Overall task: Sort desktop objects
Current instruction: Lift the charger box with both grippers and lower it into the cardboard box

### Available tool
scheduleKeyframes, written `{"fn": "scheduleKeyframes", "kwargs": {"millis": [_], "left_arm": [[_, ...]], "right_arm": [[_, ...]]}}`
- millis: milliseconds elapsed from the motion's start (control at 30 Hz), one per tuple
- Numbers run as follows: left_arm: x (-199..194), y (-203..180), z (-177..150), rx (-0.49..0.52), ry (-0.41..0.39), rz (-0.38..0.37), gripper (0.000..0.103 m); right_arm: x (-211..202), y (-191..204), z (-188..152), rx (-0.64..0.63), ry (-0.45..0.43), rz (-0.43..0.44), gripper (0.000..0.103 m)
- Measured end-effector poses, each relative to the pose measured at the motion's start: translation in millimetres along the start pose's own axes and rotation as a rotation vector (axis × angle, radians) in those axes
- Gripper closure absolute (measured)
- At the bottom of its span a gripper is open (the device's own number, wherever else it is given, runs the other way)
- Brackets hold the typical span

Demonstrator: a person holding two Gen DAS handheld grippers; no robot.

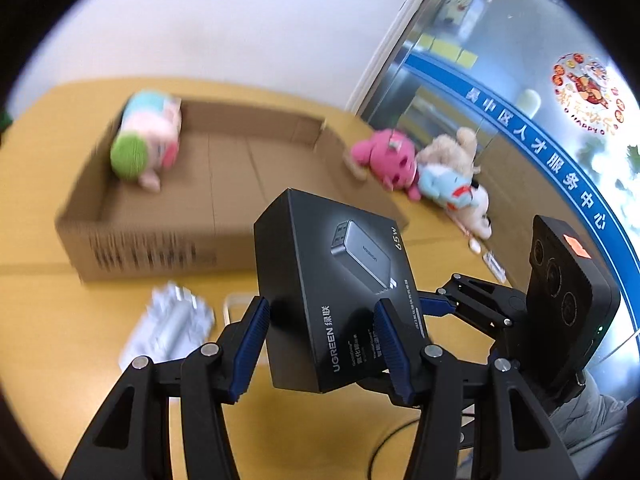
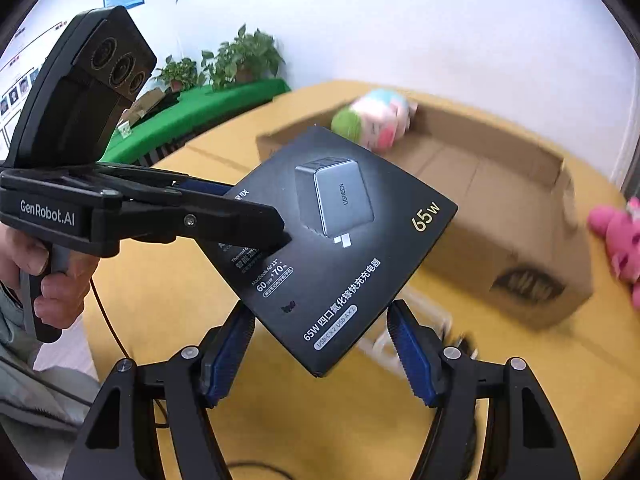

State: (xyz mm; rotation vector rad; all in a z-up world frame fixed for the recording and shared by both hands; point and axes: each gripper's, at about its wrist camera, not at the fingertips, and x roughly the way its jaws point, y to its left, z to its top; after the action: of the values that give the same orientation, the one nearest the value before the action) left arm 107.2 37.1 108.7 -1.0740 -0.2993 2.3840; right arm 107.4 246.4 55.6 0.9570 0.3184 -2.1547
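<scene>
My left gripper point(image 1: 322, 314) is shut on a black UGREEN charger box point(image 1: 336, 280) and holds it in the air above the yellow table point(image 1: 36, 312). In the right wrist view the left gripper point(image 2: 244, 208) clamps the same box point(image 2: 340, 248) from the left. My right gripper point(image 2: 322, 320) is open, its blue pads either side of the box's lower corner, not pressing it. The right gripper point(image 1: 444, 300) shows at the right in the left wrist view. An open cardboard box point(image 1: 208, 200) holds a pink and green plush point(image 1: 148, 140).
A pink plush point(image 1: 388, 156) and a beige and blue plush point(image 1: 452, 176) lie right of the cardboard box. A clear plastic package point(image 1: 172, 324) lies on the table near the box front. Green-covered shelf with plants point(image 2: 224, 64) stands behind.
</scene>
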Motion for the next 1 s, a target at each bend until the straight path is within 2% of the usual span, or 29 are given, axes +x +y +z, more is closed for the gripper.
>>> {"fn": "scheduleKeyframes", "kwargs": {"millis": [167,367,567,833,1000], "left_arm": [[-13,-5,52,0.101,-0.081,0.011,0.050],[-26,-1,113,0.141,-0.173,0.006,0.049],[-31,1,166,0.176,-0.251,0.039,0.049],[-12,22,217,0.158,-0.285,0.055,0.049],[13,44,242,0.143,-0.267,0.057,0.049]], "right_arm": [[-18,-17,46,-0.043,-0.077,-0.041,0.036],[-28,-31,113,-0.123,-0.152,-0.101,0.036],[-33,-54,175,-0.155,-0.198,-0.114,0.036],[-12,-90,234,-0.169,-0.189,-0.120,0.036],[13,-118,257,-0.144,-0.178,-0.104,0.036]]}}
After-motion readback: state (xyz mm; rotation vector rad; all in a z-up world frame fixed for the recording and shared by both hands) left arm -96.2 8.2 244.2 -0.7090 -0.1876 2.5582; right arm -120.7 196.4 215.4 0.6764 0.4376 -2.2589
